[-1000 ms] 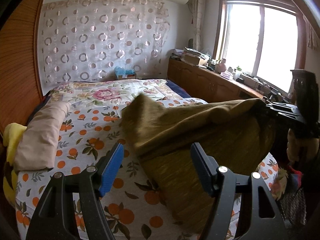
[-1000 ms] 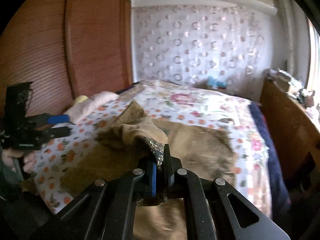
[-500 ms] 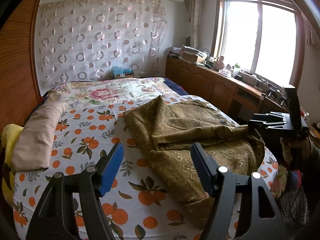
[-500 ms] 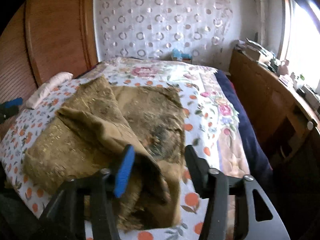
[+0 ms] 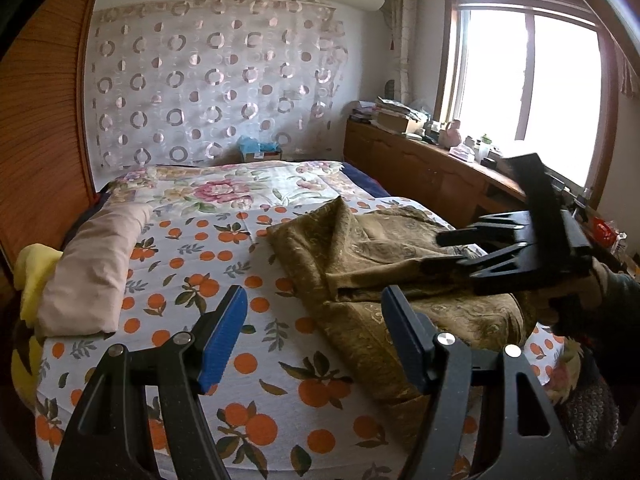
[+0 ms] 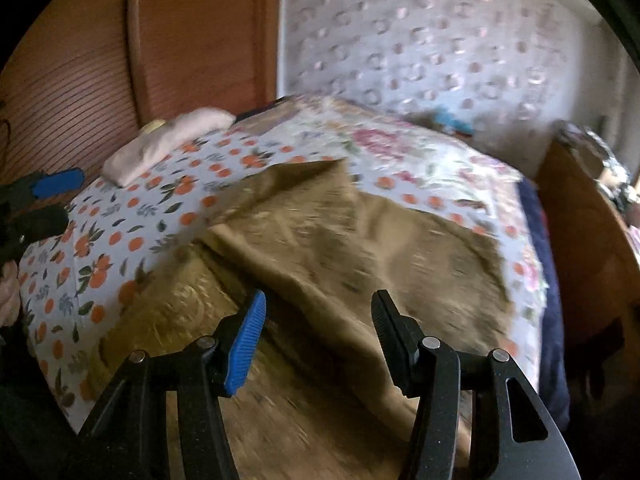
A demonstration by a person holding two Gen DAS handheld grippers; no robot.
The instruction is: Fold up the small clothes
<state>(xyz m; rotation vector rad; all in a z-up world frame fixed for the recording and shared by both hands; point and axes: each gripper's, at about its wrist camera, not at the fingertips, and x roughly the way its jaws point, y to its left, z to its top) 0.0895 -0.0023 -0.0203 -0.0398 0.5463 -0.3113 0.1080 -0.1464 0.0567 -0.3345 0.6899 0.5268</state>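
An olive-brown patterned garment (image 5: 360, 248) lies crumpled and partly folded over itself on the orange-print bedspread (image 5: 192, 280). My left gripper (image 5: 316, 308) stands open above the bed's near edge, just left of the garment, with nothing between its blue pads. In the left wrist view my right gripper (image 5: 432, 252) reaches in from the right over the garment, held by a person's hand (image 5: 580, 296). The right wrist view is blurred. There the right gripper (image 6: 318, 304) is open above the garment (image 6: 320, 220), with no cloth pressed between its pads. The left gripper (image 6: 60, 200) shows at the far left.
A folded beige cloth (image 5: 92, 264) and a yellow item (image 5: 32, 272) lie at the bed's left side by the wooden panel. A wooden cabinet (image 5: 420, 176) with clutter runs under the window on the right. A floral quilt (image 5: 224, 188) covers the far end.
The right gripper let go of the garment and opened. The lifted cloth dropped flat onto the bed. The right gripper then came down and in over it. The left gripper stayed put.
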